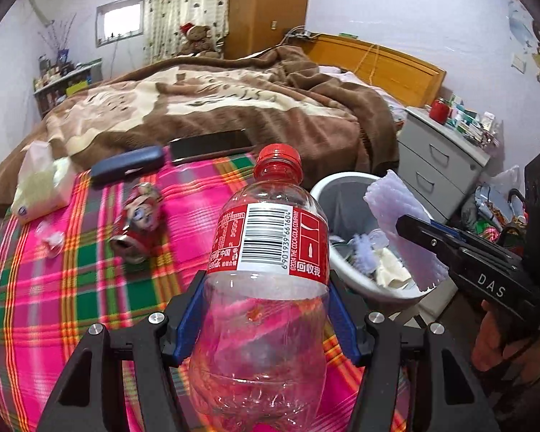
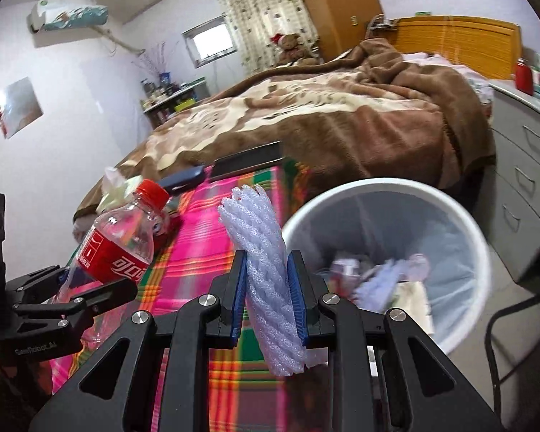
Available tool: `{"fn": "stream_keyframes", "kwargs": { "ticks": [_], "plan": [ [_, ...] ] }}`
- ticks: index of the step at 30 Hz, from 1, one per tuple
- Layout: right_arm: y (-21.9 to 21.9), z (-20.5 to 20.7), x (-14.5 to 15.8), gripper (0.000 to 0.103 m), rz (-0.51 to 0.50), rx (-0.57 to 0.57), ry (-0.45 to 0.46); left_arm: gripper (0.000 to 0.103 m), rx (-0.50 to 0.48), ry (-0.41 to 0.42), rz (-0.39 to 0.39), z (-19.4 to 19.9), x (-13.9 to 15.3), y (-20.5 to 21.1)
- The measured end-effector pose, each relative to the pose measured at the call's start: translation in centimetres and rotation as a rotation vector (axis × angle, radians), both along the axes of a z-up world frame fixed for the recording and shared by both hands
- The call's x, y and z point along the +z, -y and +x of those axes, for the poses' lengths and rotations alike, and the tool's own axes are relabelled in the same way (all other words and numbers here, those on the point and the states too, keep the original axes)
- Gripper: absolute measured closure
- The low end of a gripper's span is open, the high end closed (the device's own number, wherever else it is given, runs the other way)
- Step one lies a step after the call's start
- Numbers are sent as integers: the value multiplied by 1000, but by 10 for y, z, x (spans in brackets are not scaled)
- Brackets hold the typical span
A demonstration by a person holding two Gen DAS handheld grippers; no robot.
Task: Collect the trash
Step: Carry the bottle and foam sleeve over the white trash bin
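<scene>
Left claw [image 1: 266, 309] clamped on empty Coca-Cola bottle [image 1: 270, 252], red cap up, held above plaid sheet [image 1: 72, 288] on bed. Right claw [image 2: 268, 295] clamped on lilac foam fruit net [image 2: 266, 270], net upright between blue pads, just beside rim of white trash bin [image 2: 460, 226]. Bin beside bed, already holding tissue and foam scraps. Crushed red can [image 1: 138, 221] lies on sheet; tissue pack [image 1: 39, 187], dark glasses case [image 1: 126, 169], phone [image 1: 212, 144] beyond it.
</scene>
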State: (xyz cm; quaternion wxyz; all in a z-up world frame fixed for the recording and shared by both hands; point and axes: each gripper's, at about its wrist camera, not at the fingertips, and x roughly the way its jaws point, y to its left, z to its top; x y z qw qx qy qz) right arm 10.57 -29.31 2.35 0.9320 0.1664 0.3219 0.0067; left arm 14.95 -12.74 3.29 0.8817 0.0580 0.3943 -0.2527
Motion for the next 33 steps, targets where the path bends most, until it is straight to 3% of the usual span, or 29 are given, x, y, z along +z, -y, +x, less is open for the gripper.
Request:
{"fn": "stream_keyframes", "kwargs": {
  "ticks": [15, 24, 33],
  "plan": [
    [61, -5, -15, 79, -16, -180, -67, 40, -108, -16, -4, 9, -9, 93],
    [77, 3, -30, 79, -7, -194, -124, 40, -134, -49, 27, 24, -28, 136],
    [81, 6, -34, 76, -46, -175, -143, 40, -132, -57, 17, 36, -37, 152]
  ]
}}
